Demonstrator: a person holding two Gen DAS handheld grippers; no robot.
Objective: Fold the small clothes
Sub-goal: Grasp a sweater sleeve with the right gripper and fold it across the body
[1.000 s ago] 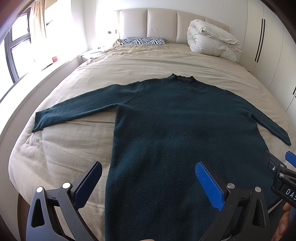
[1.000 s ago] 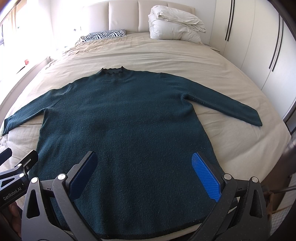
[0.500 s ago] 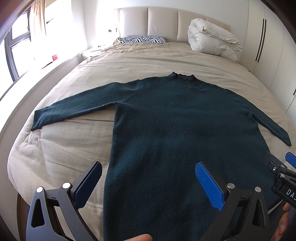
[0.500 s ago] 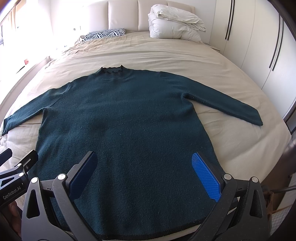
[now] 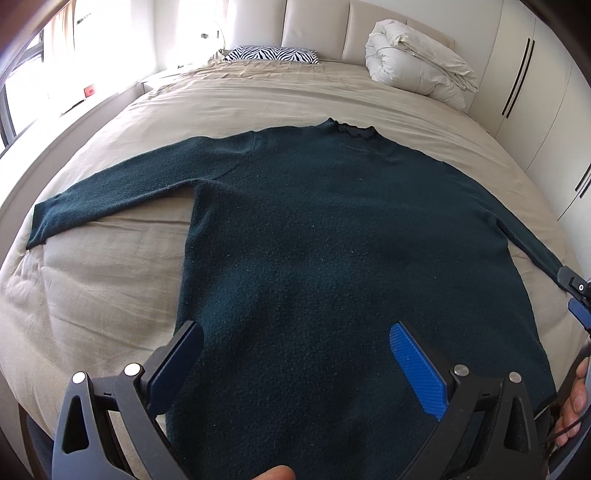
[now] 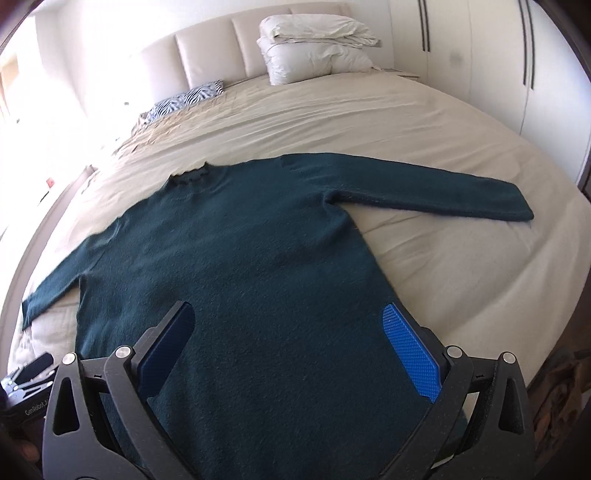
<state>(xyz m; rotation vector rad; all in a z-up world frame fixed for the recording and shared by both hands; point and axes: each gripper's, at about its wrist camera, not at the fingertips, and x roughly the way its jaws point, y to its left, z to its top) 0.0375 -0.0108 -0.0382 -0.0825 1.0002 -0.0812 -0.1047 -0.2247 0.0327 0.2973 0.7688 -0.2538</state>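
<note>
A dark teal sweater lies flat and face up on the bed, spread over the half nearest the foot edge. Its long axis runs from the foot of the bed toward the headboard, with the ruffled collar pointing at the headboard and the hem hanging close to the foot edge, under both cameras. The two sleeves stretch out sideways across the bed: the left sleeve reaches toward the left edge and angles slightly back toward the foot, and the right sleeve lies almost straight out toward the right edge, its cuff stopping short of that edge.

The left claw hangs above the lower body of the sweater with its blue-padded fingers spread wide apart and nothing between them. The right claw is likewise wide apart and empty, above the sweater's lower right part, its right finger over the side seam. Part of the right claw also shows at the right margin of the left wrist view, near the right cuff.

At the head of the bed, a zebra-print pillow lies near the left corner and a folded white duvet is piled near the right corner. White wardrobe doors stand along the right side.
</note>
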